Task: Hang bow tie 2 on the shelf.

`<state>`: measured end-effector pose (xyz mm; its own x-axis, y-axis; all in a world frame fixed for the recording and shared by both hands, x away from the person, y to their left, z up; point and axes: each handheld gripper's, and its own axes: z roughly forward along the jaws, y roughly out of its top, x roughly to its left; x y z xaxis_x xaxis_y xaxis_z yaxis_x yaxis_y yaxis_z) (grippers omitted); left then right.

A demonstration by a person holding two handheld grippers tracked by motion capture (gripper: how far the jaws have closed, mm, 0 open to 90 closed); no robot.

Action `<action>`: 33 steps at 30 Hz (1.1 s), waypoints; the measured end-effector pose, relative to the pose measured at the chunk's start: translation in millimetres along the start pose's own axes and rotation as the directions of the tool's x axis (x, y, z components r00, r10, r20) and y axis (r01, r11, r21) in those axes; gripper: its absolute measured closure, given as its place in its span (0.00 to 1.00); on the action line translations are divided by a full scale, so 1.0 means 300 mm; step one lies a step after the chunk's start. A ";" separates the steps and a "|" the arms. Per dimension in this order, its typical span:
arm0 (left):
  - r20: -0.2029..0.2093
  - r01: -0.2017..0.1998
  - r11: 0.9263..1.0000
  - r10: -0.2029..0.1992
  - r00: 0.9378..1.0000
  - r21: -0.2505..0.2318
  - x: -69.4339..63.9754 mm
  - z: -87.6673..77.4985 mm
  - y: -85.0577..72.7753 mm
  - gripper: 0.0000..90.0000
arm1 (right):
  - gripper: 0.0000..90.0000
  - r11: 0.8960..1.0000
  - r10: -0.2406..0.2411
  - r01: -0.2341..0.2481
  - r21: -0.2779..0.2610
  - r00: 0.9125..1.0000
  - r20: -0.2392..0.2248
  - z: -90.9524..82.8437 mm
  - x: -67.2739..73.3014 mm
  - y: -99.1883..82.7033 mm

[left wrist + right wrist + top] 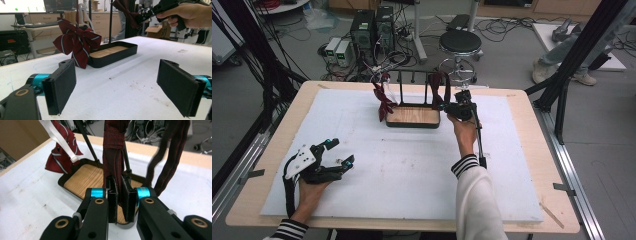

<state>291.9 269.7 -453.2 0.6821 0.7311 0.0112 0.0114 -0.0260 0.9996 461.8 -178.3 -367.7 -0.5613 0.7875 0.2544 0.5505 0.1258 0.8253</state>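
Pinched between the right gripper's (119,202) closed jaws hangs a dark red tie (113,157), draped from the rack (412,92) over the tray (413,117) at the far edge of the mat (412,170). It looks light, limp and likely slippery; a hold on the flat folded band seems safest. Striped bow (76,42) hangs at the tray's left end. Left gripper (334,155) rests open near the mat's near left corner.

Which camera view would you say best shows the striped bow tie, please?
The left gripper view: the striped bow tie faces it, unobstructed. The high view shows it small; the right gripper view shows part of it behind a white strap.
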 end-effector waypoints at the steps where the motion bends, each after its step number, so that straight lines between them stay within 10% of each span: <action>1: 0.000 0.000 1.000 0.000 1.000 0.000 0.000 0.000 0.000 0.18 | 0.95 1.000 0.007 -0.007 0.003 1.000 0.001 0.002 -0.003 -0.002; 17: -0.002 -0.001 1.000 0.001 1.000 0.000 -0.001 0.000 0.000 0.18 | 0.88 1.000 0.003 -0.003 0.009 1.000 0.017 -0.014 -0.002 0.000; 25: -0.003 -0.005 1.000 0.005 1.000 0.002 -0.001 0.000 0.000 0.18 | 0.39 0.999 -0.007 0.006 0.043 1.000 0.014 -0.038 0.001 0.001; 33: -0.004 -0.002 1.000 0.002 1.000 0.000 -0.001 0.000 0.000 0.18 | 0.23 0.999 -0.049 0.050 0.018 0.999 -0.024 -0.094 0.020 0.009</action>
<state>291.7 269.3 -453.2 0.6792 0.7338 0.0133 0.0102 -0.0276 0.9996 442.4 -190.1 -349.8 -0.6022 0.7658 0.2254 0.5330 0.1755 0.8277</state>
